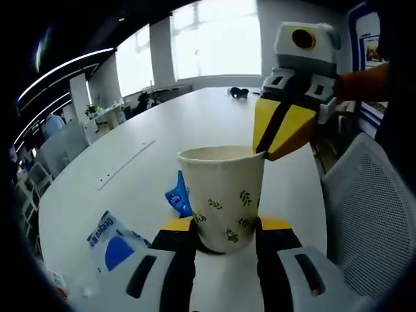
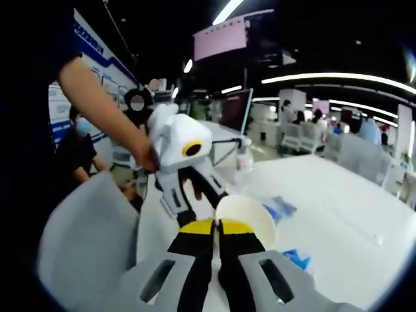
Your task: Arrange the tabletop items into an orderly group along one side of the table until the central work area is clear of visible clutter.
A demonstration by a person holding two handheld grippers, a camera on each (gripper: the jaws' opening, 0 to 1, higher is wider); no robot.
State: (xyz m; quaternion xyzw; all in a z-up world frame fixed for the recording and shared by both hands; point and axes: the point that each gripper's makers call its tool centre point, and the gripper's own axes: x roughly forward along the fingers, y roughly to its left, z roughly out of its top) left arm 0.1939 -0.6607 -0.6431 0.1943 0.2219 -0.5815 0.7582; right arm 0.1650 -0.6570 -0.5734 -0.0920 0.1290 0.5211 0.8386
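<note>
- Gripping the paper cup (image 1: 224,198) low down, the left tool (image 1: 224,229) has its jaws snug on both sides, mid-surface (image 1: 195,123).
- Right tool (image 1: 281,140) pinches the cup's rim, jaws nearly together.
- Blue packets (image 1: 110,240) and wrapper (image 1: 178,195) lie loose nearby, so tidying looks barely started.

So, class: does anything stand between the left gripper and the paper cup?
Nothing visible does. The left gripper already has its jaws on either side of the paper cup. The right gripper meets the cup's rim from above, closed on it.
</note>
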